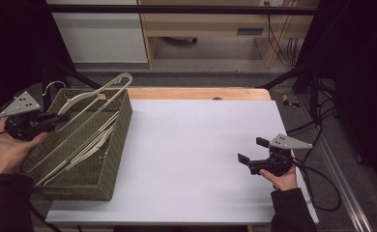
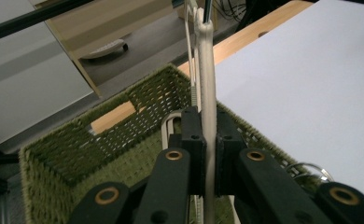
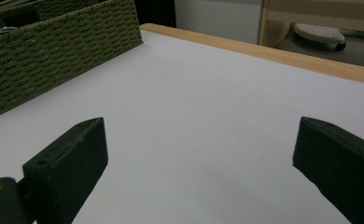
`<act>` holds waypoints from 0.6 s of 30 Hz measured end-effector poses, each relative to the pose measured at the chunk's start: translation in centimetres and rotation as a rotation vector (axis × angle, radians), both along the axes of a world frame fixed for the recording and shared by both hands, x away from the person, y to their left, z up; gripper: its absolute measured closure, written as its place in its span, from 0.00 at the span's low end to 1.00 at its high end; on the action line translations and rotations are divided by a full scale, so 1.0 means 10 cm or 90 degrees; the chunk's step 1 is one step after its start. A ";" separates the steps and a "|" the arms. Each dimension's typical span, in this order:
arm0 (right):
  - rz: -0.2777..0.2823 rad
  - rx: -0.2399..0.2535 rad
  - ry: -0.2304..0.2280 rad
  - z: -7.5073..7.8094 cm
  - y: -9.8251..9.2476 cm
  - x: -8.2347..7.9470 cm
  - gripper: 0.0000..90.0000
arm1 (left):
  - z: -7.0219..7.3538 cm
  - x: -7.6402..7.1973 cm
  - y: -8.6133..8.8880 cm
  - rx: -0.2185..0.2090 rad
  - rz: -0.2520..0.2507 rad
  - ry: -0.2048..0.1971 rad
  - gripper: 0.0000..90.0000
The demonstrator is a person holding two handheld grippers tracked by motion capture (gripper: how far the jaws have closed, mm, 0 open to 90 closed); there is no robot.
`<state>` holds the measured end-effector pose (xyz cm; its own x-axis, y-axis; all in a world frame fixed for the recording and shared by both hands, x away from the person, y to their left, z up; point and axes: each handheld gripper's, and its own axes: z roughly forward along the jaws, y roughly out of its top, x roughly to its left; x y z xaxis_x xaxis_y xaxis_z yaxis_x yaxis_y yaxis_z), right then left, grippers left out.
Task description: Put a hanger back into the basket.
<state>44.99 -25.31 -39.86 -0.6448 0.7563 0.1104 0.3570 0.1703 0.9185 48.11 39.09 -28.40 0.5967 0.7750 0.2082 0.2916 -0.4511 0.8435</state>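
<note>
Our left claw [image 1: 61, 116] pinches the hanger [image 1: 87, 110], which slants long over the basket [image 1: 116, 145], while our right claw [image 1: 252, 150] waits wide apart, far across the surface [image 1: 196, 145].

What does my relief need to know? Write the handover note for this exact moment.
Left gripper: shut on a cream hanger, lifted part-way above the green woven basket.
Right gripper: open, holding nothing, low over the white table sheet.
More hangers lie in the basket.
Done: one hanger gripped and raised.
Left: probably bring it clear of the basket and set it on the sheet, then the others.
</note>
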 end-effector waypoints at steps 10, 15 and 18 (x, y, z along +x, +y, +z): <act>0.002 -0.001 0.003 -0.01 0.00 0.00 0.04 | -0.22 0.04 0.23 0.034 0.036 0.024 0.95; 0.004 -0.004 0.003 -0.01 0.00 0.01 0.04 | -0.35 0.02 0.31 0.062 0.050 0.042 0.95; 0.005 -0.004 0.004 -0.02 0.01 0.01 0.04 | -0.42 0.02 0.30 0.071 0.051 0.038 0.95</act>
<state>45.05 -25.24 -40.01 -0.6494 0.7524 0.1103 0.3620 0.1784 0.9149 48.29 42.09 -32.59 0.5483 0.7944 0.2615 0.3778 -0.5142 0.7700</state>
